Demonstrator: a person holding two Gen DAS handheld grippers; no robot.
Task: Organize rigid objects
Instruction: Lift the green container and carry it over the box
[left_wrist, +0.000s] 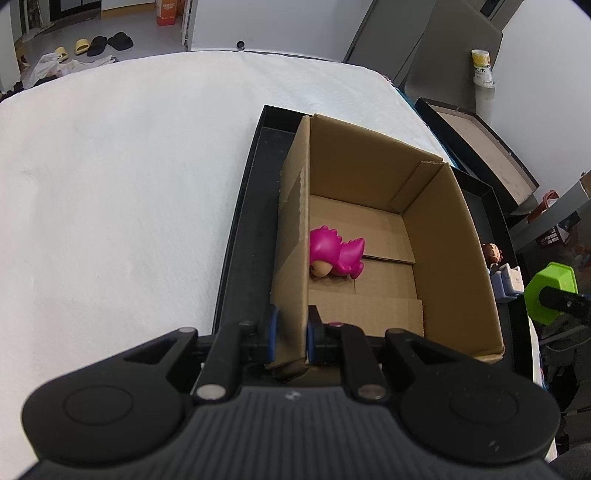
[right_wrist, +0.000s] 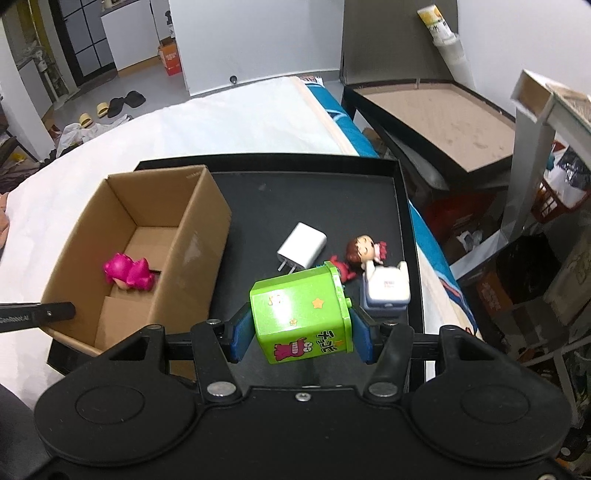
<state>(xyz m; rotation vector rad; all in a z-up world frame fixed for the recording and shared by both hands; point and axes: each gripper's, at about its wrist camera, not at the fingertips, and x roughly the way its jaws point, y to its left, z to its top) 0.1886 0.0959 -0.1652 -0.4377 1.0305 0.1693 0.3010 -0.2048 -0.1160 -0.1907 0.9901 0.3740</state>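
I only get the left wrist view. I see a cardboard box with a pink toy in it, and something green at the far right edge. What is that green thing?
Observer: A green box with cartoon stickers, clamped in the right gripper.
Operator: Anything else out there?
Observer: A white charger lies on the black tray, beside the cardboard box.
Operator: And the little doll?
Observer: The brown-haired figurine leans on a small white and blue toy.
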